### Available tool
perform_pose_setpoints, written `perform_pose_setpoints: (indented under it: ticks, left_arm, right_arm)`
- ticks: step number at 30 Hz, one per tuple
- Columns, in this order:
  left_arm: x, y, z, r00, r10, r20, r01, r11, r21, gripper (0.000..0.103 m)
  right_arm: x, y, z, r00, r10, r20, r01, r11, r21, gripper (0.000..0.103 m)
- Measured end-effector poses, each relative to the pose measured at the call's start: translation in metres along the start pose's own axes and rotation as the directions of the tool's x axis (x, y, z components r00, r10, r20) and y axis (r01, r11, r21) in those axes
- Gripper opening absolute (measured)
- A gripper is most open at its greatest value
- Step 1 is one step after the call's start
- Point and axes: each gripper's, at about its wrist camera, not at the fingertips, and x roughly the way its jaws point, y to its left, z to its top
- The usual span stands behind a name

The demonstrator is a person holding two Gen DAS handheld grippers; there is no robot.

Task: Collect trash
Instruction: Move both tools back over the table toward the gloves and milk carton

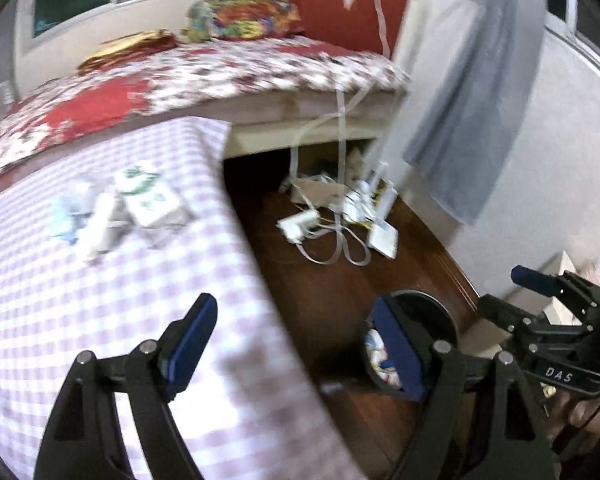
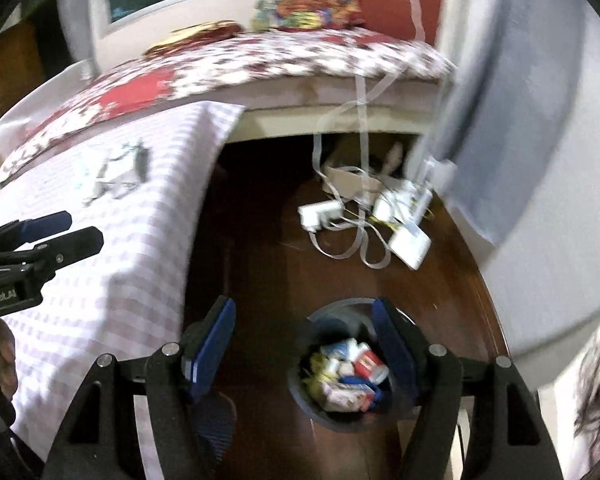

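Several pieces of trash (image 1: 116,208), white wrappers and a small carton, lie on the checked tablecloth (image 1: 100,300); they also show far left in the right wrist view (image 2: 112,168). A dark round bin (image 2: 342,368) on the wooden floor holds several cartons; its rim shows in the left wrist view (image 1: 424,320). My left gripper (image 1: 296,344) is open and empty over the table's edge. My right gripper (image 2: 304,344) is open and empty above the bin. Each gripper shows in the other's view: the right (image 1: 540,292), the left (image 2: 56,232).
A bed with a flowered cover (image 1: 220,72) stands behind the table. White chargers and flat cables (image 2: 364,220) lie tangled on the floor (image 2: 260,240) by the bed. A grey cloth (image 1: 468,120) hangs on the right wall.
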Motion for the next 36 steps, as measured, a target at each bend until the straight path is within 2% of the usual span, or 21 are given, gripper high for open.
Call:
perform_pose_setpoints:
  ticks: [7,16,25,36]
  left_arm:
    - [-0.012,0.081,-0.005,0.996,0.09,0.022,-0.087,0.991,-0.098,0.082]
    - [-0.014,0.154,-0.015,0.98,0.196,0.029,-0.19,0.971,-0.146,0.079]
    - [0.004,0.197,-0.015,0.974,0.227,0.011,-0.222,0.959,-0.173,0.073]
    - [0.037,0.223,-0.009,0.975,0.221,-0.023,-0.221,0.957,-0.188,0.071]
  right_arm:
    - [0.004,0.077,0.043,0.996,0.088,0.02,-0.085,0.987,-0.14,0.072]
    - [0.024,0.154,0.082,0.987,0.163,0.01,-0.154,0.949,-0.274,0.072]
    - [0.064,0.199,0.107,0.978,0.207,-0.024,-0.203,0.923,-0.326,0.072]
    - [0.139,0.225,0.131,0.976,0.197,-0.093,-0.217,0.919,-0.33,0.072]
